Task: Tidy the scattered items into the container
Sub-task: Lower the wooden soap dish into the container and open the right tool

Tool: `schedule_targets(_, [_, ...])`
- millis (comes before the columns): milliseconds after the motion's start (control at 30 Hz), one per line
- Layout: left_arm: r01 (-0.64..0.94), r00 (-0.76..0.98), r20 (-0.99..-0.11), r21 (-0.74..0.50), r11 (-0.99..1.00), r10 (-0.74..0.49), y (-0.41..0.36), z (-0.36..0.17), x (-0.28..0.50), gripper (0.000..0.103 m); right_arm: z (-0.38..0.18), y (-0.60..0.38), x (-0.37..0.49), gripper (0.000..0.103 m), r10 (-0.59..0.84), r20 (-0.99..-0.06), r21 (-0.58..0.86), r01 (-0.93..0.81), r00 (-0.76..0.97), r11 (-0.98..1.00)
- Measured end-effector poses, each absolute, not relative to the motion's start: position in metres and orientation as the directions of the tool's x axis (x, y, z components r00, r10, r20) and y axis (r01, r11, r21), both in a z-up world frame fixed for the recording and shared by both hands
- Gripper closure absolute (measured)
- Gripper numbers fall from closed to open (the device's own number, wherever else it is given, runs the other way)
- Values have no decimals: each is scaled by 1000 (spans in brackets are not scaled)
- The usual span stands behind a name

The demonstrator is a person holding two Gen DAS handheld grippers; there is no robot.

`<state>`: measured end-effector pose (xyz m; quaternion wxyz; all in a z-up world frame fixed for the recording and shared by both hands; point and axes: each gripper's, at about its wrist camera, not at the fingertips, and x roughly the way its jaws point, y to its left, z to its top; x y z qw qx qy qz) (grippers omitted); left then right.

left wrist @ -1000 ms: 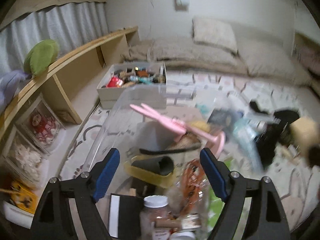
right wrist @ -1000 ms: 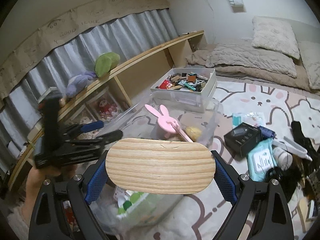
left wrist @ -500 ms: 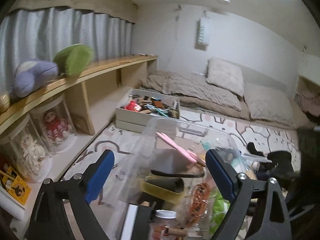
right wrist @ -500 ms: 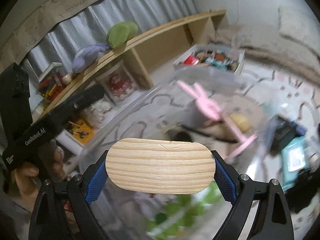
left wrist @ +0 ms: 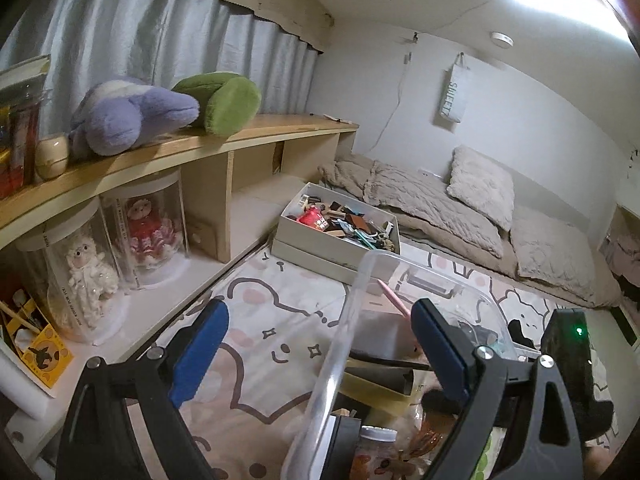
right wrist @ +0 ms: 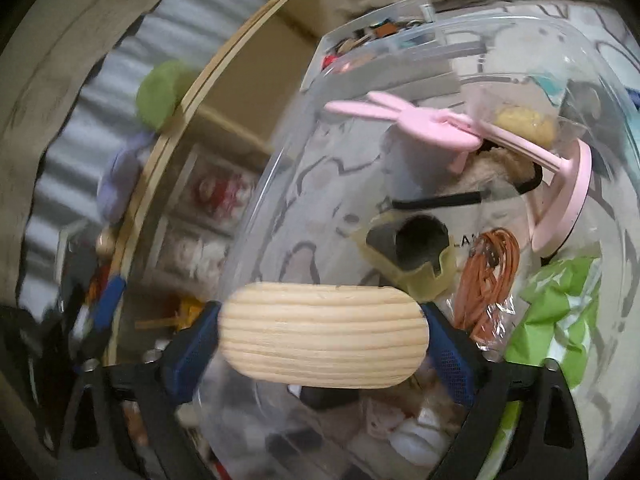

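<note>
Two plush toys, one purple [left wrist: 128, 114] and one green [left wrist: 224, 100], were counted on top of the wooden shelf [left wrist: 248, 132]. Under that shelf, two clear cylinders were seen, each with one doll inside: one white [left wrist: 86, 272], one red [left wrist: 148, 224]. One open white box [left wrist: 316, 246] of small oddments was counted beside the shelf's far end. One clear plastic container [right wrist: 400, 152] was seen, with one pink rabbit-eared stand [right wrist: 444, 128] and one orange cable coil [right wrist: 488, 280] in it. Two pillows [left wrist: 482, 184] were counted beyond the box.
</note>
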<state>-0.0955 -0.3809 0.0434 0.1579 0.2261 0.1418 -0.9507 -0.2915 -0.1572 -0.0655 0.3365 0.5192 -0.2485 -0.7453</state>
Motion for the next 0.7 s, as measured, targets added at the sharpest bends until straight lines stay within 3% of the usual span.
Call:
schedule_targets(267, [357, -848, -479, -198, -913, -228, -384, 42, -95, 10, -54, -164, -295, 0, -683, -680, 605, 321, -268, -729])
schedule_targets(433, [351, -851, -478, -211, -912, -217, -384, 41, -94, 10, -61, -173, -298, 0, -659, -736, 569, 388, -152, -725])
schedule_targets(500, [352, -850, -478, -208, -913, -219, -384, 41, -95, 10, -61, -183, -296, 0, -592, -792, 477, 455, -150, -752])
schedule_targets(600, [353, -853, -474, -213, -911, -220, -384, 43, -94, 10, -58, -200, -288, 0, -425, -866, 220, 564, -262, -796])
schedule_targets(700, [353, -853, -474, -215, -911, -219, -385, 43, -94, 10, -58, -212, -286, 0, -368, -888, 134, 612, -276, -780])
